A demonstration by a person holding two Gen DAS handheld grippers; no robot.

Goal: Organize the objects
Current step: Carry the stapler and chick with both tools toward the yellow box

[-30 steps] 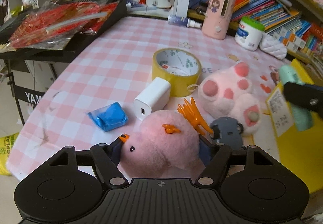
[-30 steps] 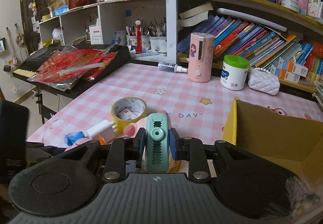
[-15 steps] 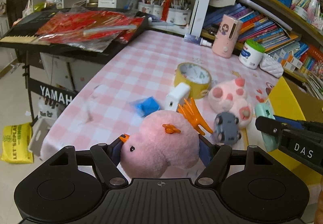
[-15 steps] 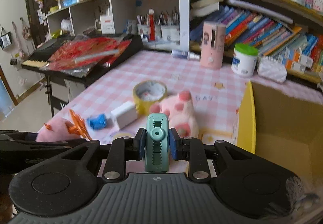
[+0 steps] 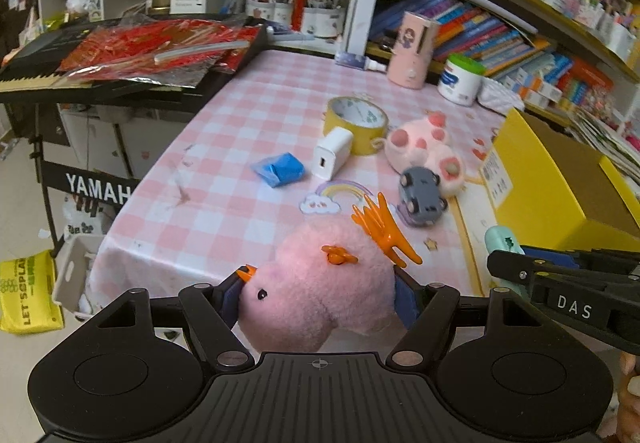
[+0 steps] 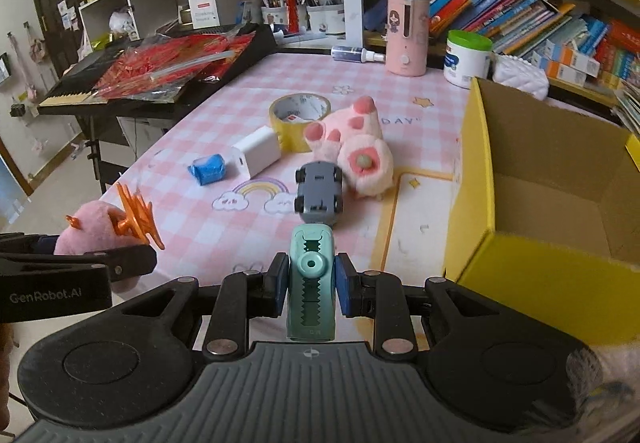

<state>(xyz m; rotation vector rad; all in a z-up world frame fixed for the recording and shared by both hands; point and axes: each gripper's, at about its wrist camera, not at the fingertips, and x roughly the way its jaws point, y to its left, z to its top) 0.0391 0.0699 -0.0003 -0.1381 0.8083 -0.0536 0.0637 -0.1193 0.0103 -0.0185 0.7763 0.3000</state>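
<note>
The left claw (image 5: 320,293) is clamped around a pink plush chick (image 5: 320,279), its blue pads pressed into the fluff on both sides. The chick has an orange beak and an orange comb, and it hangs clear of the tabletop (image 5: 224,203), off its near edge. The right claw (image 6: 311,285) is drawn in narrow on a mint-green clip (image 6: 311,283), which stands upright between the pads, also held up over the near edge of the tabletop.

On the pink checked cloth, a grey toy car (image 6: 319,192) lies wheels-up just past the clip, touching a pink plush paw (image 6: 352,151). Behind the paw, toward the middle of the tabletop, sits a yellow roll of tape (image 6: 299,119) with a white charger block (image 6: 256,156) leaning up against it. A crumpled blue packet (image 6: 208,169) lies just beside the charger, nearer the left edge.

An open yellow cardboard box (image 6: 472,179) takes up the right side of the tabletop, its inside bare as far as I can see. Along the far edge stand a pink cylinder (image 6: 406,33) and a white jar with a green lid (image 6: 466,57), near each other. Off the far left corner, a black keyboard (image 5: 36,73) carries red foil sheets.
</note>
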